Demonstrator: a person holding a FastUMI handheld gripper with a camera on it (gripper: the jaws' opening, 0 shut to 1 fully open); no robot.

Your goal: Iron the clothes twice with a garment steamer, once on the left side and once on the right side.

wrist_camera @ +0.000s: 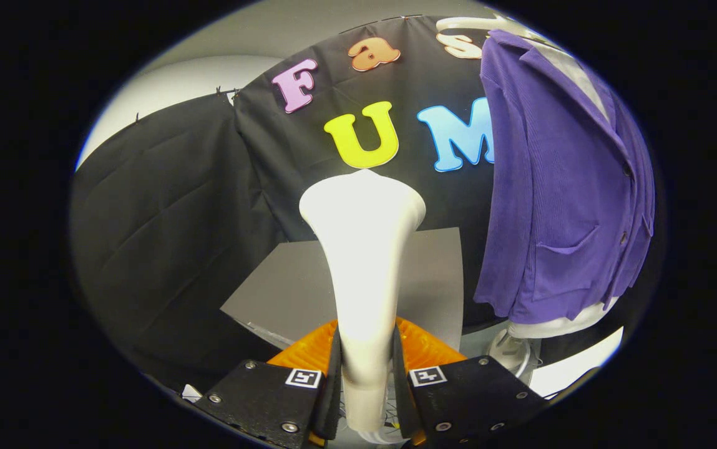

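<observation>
White garment steamer [363,249] pinched between gripper [365,380] fingers; purple cardigan [558,187] hangs ahead-right. Slack grip could let it twist.

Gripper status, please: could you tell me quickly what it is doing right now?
Gripper: shut on the steamer, both fingers pressing its handle; the head is clear of the jacket.

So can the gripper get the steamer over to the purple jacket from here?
Probably yes. The gripper is shut on the steamer, and the purple jacket hangs off to one side with open space between them.
</observation>
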